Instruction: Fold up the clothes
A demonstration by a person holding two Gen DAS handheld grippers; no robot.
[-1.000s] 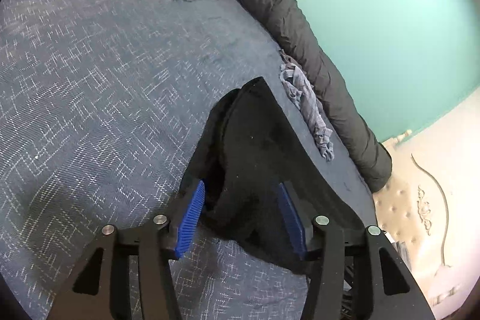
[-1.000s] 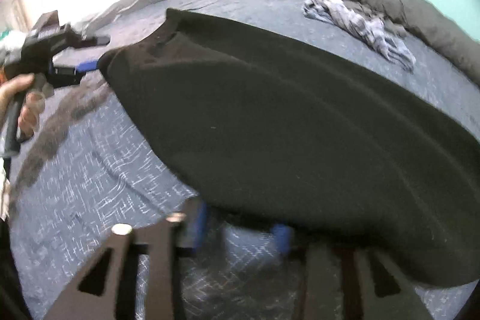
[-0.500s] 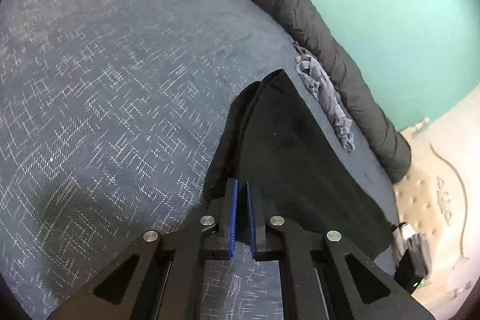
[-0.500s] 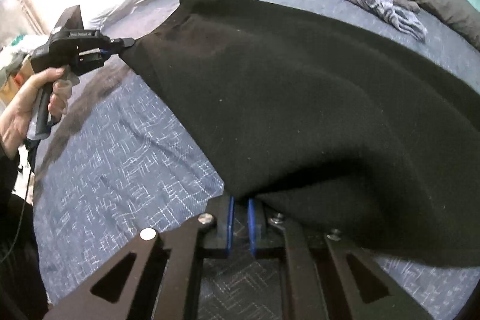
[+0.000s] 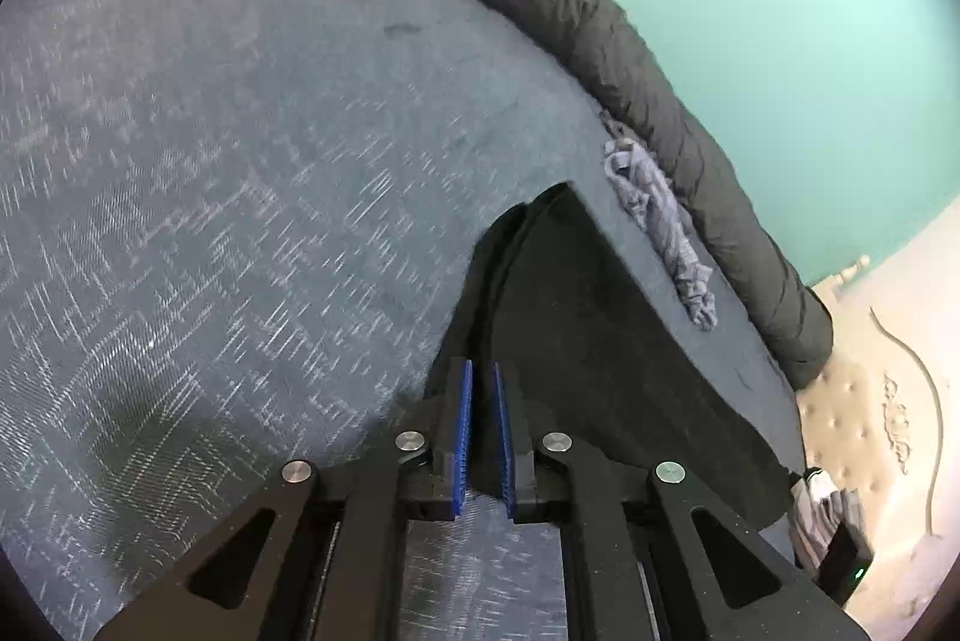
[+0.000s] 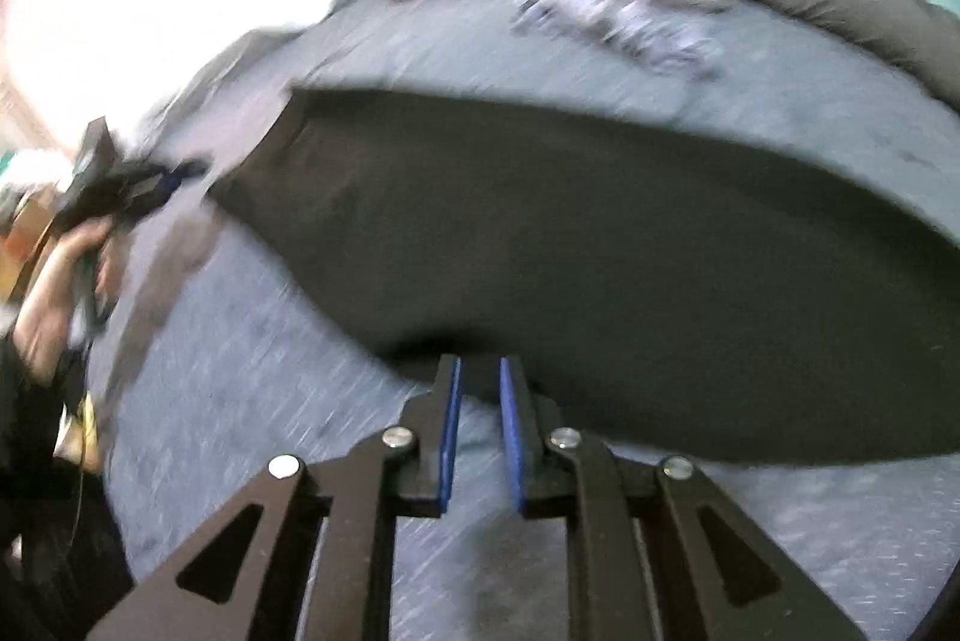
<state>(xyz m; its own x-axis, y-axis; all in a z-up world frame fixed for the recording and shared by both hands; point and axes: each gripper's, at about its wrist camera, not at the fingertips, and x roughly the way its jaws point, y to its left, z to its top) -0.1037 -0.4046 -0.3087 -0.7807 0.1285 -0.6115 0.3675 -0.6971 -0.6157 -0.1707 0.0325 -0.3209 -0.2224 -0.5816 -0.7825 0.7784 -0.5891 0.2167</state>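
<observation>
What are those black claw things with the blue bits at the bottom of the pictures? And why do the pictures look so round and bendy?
Those claws are two grabbers that a person holds, one in each hand, like big tongs. Each has a small camera looking along its two fingers, and its wide lens bends the picture round.

One picture is from the left gripper, the other from the right gripper. The blue parts are soft pads. Both are squeezed shut on the edge of a black garment, which they hold stretched between them over a blue bedcover.

In the right picture, blurry from moving, you can see the person's hand holding the other grabber.

A crumpled grey cloth and a long dark rolled duvet also lie on the bed, beside a green wall.
</observation>
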